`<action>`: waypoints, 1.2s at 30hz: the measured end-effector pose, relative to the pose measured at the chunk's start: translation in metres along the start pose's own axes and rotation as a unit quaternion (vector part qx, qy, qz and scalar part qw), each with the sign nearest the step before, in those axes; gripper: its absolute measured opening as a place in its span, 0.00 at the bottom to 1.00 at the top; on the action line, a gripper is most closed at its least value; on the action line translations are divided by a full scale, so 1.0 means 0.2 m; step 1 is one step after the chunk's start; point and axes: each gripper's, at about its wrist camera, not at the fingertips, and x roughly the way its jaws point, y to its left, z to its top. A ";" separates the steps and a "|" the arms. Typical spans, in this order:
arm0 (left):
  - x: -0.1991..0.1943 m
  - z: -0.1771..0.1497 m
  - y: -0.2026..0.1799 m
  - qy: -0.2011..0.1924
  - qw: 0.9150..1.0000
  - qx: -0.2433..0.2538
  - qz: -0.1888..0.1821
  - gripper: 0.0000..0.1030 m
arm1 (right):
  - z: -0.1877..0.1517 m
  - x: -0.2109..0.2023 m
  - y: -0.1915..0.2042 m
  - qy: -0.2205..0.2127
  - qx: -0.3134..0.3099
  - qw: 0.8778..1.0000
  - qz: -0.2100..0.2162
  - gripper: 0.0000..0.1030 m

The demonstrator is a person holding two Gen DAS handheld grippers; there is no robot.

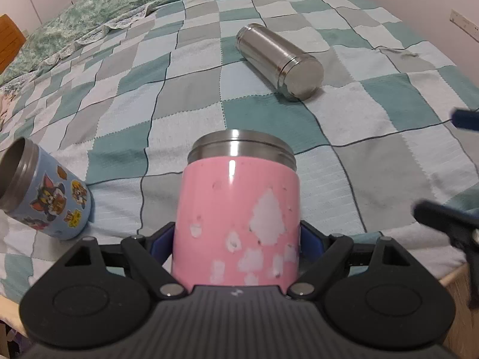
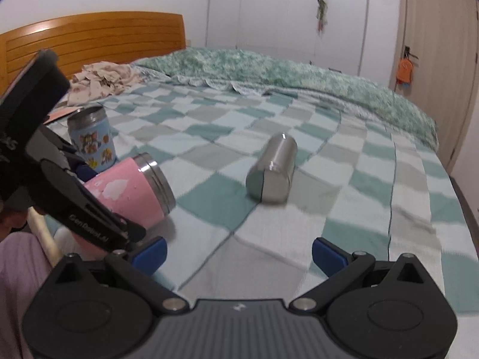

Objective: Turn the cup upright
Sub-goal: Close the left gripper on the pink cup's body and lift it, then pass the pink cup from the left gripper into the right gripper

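My left gripper (image 1: 238, 242) is shut on a pink cup (image 1: 238, 224) with a steel rim and chipped paint. In the right wrist view the pink cup (image 2: 131, 191) is held tilted just above the bed, its mouth pointing right. A steel cup (image 1: 280, 59) lies on its side on the checked bedspread beyond it; it also shows in the right wrist view (image 2: 274, 169). My right gripper (image 2: 239, 254) is open and empty, low over the bed, short of the steel cup. Its fingers (image 1: 443, 212) show at the right edge of the left wrist view.
A blue cartoon-sticker cup (image 1: 45, 191) stands upright at the left, also in the right wrist view (image 2: 91, 137). A checked bedspread (image 2: 344, 155) covers the bed. A green quilt (image 2: 269, 71), crumpled clothes (image 2: 101, 80), a wooden headboard (image 2: 98, 36) and wardrobes (image 2: 284, 15) lie behind.
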 end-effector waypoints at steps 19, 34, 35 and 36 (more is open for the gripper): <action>-0.36 -0.19 0.44 -0.167 0.984 -0.021 -0.051 1.00 | 0.05 -0.11 0.28 -0.005 0.038 0.999 -0.006 1.00; -0.15 -0.45 1.03 -0.138 0.987 -0.065 -0.043 1.00 | 0.28 0.34 0.53 0.060 0.169 0.984 -0.009 1.00; -0.14 -0.45 1.04 -0.138 0.987 -0.065 -0.044 1.00 | 0.28 0.37 0.52 0.069 0.182 0.981 -0.011 1.00; -0.13 -0.45 1.04 -0.140 0.987 -0.063 -0.045 1.00 | 0.29 0.39 0.52 0.076 0.195 0.978 -0.012 1.00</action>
